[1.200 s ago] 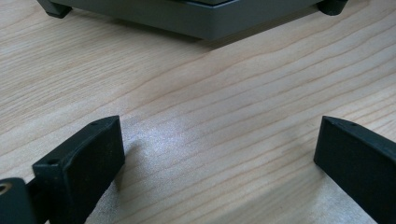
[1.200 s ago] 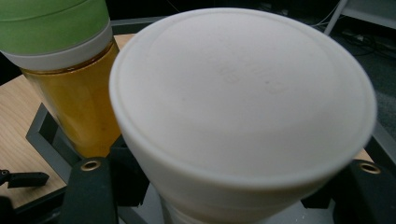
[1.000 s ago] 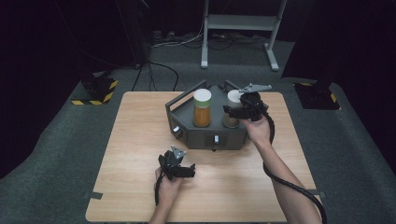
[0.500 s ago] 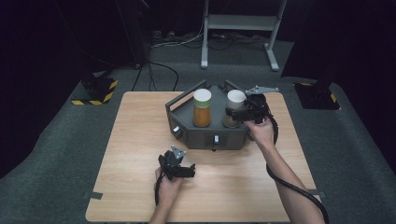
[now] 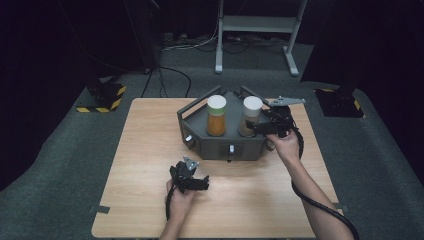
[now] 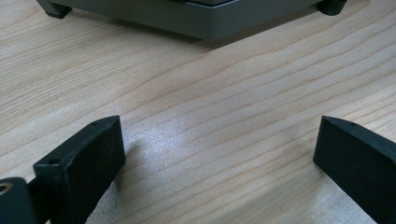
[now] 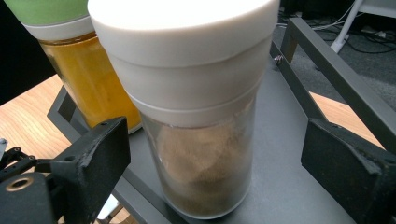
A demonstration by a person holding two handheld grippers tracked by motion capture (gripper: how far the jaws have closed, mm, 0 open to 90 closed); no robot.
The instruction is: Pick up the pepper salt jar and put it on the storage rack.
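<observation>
Up close, the right hand-held gripper (image 7: pixel 212 154) spreads around a white-lidded jar (image 7: pixel 196 107); left hand-held gripper (image 6: pixel 219 158) spread over bare table (image 6: pixel 210 93)

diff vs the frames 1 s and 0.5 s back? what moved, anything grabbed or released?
The right gripper backed off the white-lidded jar toward the tray's right side; its jaws now stand open on either side of that jar, not touching it. Nothing grabbed or released. Unchanged: both jars upright in the grey tray, green-lidded jar untouched, left gripper open, low over the table.
</observation>
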